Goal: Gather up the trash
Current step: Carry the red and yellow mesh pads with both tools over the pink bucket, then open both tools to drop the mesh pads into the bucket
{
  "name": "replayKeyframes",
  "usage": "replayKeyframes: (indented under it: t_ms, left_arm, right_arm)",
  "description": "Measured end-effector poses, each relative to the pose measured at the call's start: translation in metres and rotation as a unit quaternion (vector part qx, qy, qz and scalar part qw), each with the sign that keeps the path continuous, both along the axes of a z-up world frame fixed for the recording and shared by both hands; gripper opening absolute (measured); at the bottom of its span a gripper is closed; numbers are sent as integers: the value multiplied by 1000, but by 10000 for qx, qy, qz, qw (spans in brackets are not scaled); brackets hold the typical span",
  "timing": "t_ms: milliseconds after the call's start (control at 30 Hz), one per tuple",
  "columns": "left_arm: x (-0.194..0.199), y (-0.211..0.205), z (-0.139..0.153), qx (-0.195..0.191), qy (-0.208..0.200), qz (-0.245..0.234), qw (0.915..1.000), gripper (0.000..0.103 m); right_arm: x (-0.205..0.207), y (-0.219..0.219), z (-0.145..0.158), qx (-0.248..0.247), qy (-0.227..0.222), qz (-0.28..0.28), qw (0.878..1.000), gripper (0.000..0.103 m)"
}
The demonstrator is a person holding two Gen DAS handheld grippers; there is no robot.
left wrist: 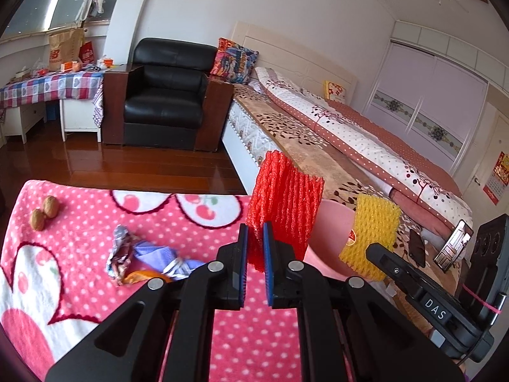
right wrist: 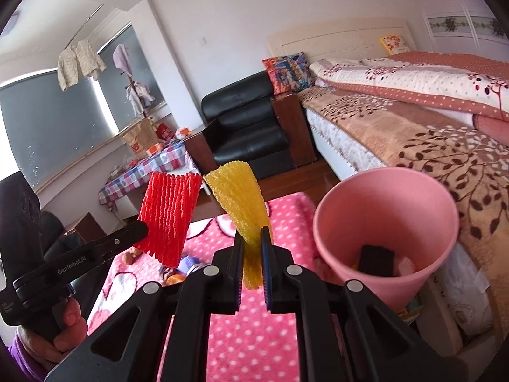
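Observation:
My left gripper (left wrist: 255,232) is shut on a red foam fruit net (left wrist: 284,203) and holds it upright above the pink dotted blanket (left wrist: 95,229). The red net also shows in the right wrist view (right wrist: 171,218). My right gripper (right wrist: 253,238) is shut on a yellow foam net (right wrist: 241,200), held up left of the pink bin (right wrist: 381,203). The yellow net (left wrist: 372,235) and the bin (left wrist: 331,232) show right of the red net in the left wrist view. The bin holds a dark block (right wrist: 377,259) and pale scraps. Crumpled wrappers (left wrist: 140,254) lie on the blanket.
Two walnuts (left wrist: 44,211) lie at the blanket's far left. A bed (left wrist: 350,133) runs along the right, with phones (left wrist: 445,245) on its edge. A black armchair (left wrist: 165,95) and a checked-cloth table (left wrist: 47,86) stand beyond a strip of wooden floor.

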State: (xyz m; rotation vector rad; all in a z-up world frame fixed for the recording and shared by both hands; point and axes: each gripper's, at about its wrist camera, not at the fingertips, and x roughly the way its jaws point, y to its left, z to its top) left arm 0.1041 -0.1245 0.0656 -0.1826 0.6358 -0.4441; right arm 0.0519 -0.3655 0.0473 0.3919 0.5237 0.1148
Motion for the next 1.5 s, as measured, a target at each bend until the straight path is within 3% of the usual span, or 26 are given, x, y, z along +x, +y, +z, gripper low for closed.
replayKeyframes:
  t_ms: [300,567,800,1067,1133,1200,1267,1500]
  left_arm:
    - [23,-67,0,165,28,-407,9990,8]
    - [40,-115,-24,461,235,-626,9967,8]
    - [54,-141,-51,744,482,-680,9937,8]
    - [60,-153,-68,800,593,-794,9918,8]
    - [60,-152,-70,780,620,-837,9915,9]
    - [61,-153,-71,745,639,-858,9915,9]
    - [62,-153,-71,722,685,-904,9909,12]
    - [59,-138,-59,613,649,-858,9923,18]
  right_arm:
    - [13,-54,-14,63,164,-573,9982,9]
    - [31,-89,-35,4,378,-857,9956,10]
    - [47,-107,-58,86,593,-921,9939,10]
    - [57,-111,-72,85,767,-947,9925,10]
    - [59,-111,-74,52,810,-969,9920,13]
    - [60,-111,-75,41,872,-999,9912,33]
    - [58,-110,-75,37,879,-1031,9908,44]
    - [48,-103,-65,-24,840,-1023,9912,45]
